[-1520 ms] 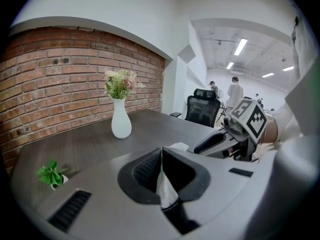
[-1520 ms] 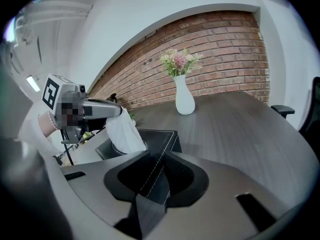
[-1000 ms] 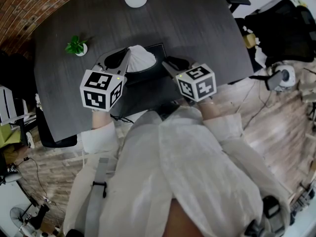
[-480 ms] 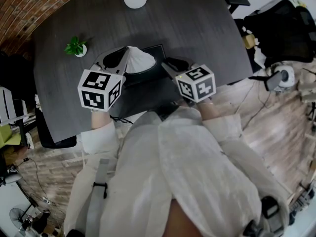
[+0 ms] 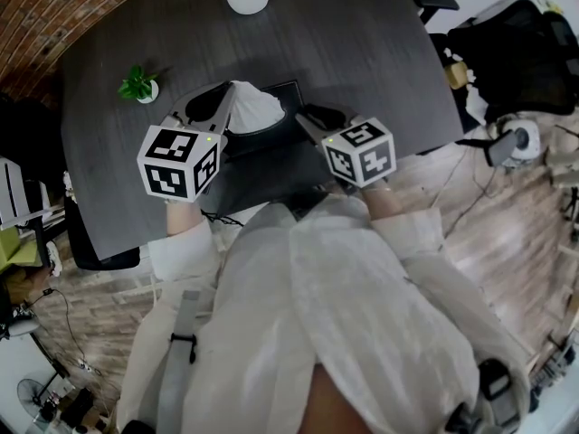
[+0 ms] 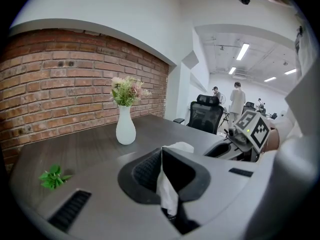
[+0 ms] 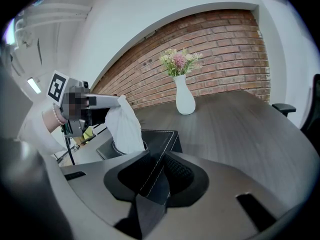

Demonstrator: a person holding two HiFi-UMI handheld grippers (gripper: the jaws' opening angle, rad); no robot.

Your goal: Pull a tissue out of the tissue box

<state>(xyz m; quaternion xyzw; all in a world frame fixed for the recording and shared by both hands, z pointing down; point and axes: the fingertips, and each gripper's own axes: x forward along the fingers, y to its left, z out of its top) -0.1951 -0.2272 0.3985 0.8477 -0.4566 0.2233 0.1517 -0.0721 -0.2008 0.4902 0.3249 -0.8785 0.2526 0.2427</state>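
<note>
Black leather tissue box [image 7: 161, 138], pale stitching along its edges, sits on the dark grey wood-grain counter [image 5: 362, 43] near the person's side. Round opening in its top.

Tissue [image 7: 125, 126]: white, drawn up out of the opening into a tall cone, lower end inside the box. Its tip is pinched in the left tool [image 6: 161, 151], whose jaws are together on it. In the left gripper view a strip of tissue hangs down between the closed pads and a crumpled bit shows above them.

Right tool [image 7: 159, 159]: jaws set wide, clamped on the near corner of the box. The stitched edge of the box runs straight in between the ribbed pads. Tool angled down towards the counter.

Head view: both tools side by side in front of the person, each with its marker cube towards the camera, left cube [image 5: 179, 163] and right cube [image 5: 362, 152]. The tissue cone stands between the two tool heads, nearer the left one.

Elsewhere on the counter: white vase [image 6: 125, 129] with pale pink flowers [image 6: 127, 90] at the far side, well apart from the box. Small green plant [image 5: 137, 84] off to the left, near the left tool but not touching it.

Surroundings: brick wall [image 6: 75, 84] behind the counter, black office chair [image 6: 205, 116] past its far edge, people standing far off in the background, too small to detail.
</note>
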